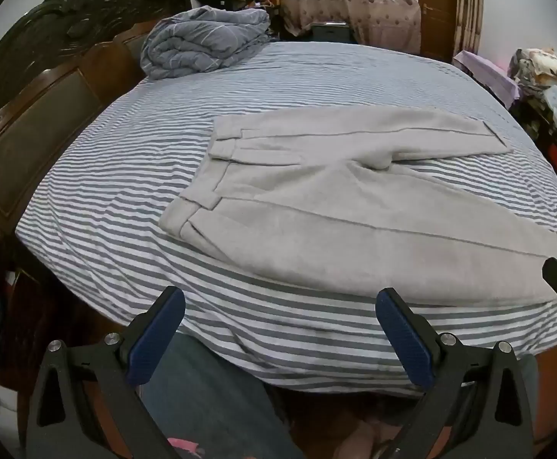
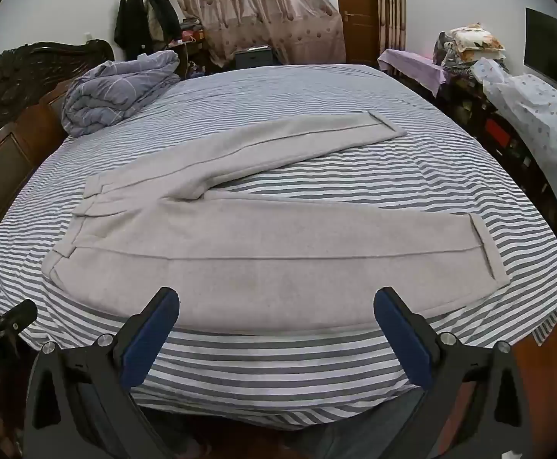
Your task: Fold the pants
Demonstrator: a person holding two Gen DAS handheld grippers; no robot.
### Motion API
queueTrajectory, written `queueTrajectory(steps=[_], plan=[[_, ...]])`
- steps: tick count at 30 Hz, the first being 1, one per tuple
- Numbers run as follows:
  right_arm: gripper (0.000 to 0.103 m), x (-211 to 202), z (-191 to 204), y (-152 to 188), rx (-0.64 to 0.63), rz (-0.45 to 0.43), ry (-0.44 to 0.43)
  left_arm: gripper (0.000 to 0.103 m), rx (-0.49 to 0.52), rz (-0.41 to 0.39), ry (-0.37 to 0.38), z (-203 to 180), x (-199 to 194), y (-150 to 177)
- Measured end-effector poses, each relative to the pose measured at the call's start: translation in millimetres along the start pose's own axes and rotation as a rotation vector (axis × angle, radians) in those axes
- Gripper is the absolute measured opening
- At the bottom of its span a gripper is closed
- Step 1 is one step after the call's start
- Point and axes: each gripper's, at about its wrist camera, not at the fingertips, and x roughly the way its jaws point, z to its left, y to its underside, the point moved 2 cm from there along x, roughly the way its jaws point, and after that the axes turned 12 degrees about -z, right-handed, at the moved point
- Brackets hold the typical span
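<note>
The grey pants (image 2: 240,244) lie flat on the striped bed (image 2: 278,363), legs splayed apart toward its foot, ready for a first fold, so the left gripper (image 1: 280,329) and right gripper (image 2: 276,329) hover at the bed's near edge, fingers released, empty.

Matt felt-like pants (image 2: 240,252); glossy wooden headboard (image 1: 48,88)

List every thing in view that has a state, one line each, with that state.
grey pants: spread flat on the bed, unfolded, legs splayed apart.
left gripper: jaws open, empty, short of the pants.
right gripper: jaws open, empty, at the pants' near edge.
quilt: folded, bundled by the headboard.
striped bedsheet: spread over the bed, slightly wrinkled.
door: closed.
</note>
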Motion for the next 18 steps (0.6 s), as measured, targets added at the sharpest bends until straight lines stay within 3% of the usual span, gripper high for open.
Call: queueTrajectory(steps=[6, 18], plan=[[0.101, -4, -1, 5, 0.017, 0.006, -0.012, 0.099, 0.005, -0.029, -0.030, -5, -4, -1], [0.101, -2, -2, 0, 0.020, 0.026, -0.018, 0.097, -0.028, -0.007, 0.002, 9, 10, 0]])
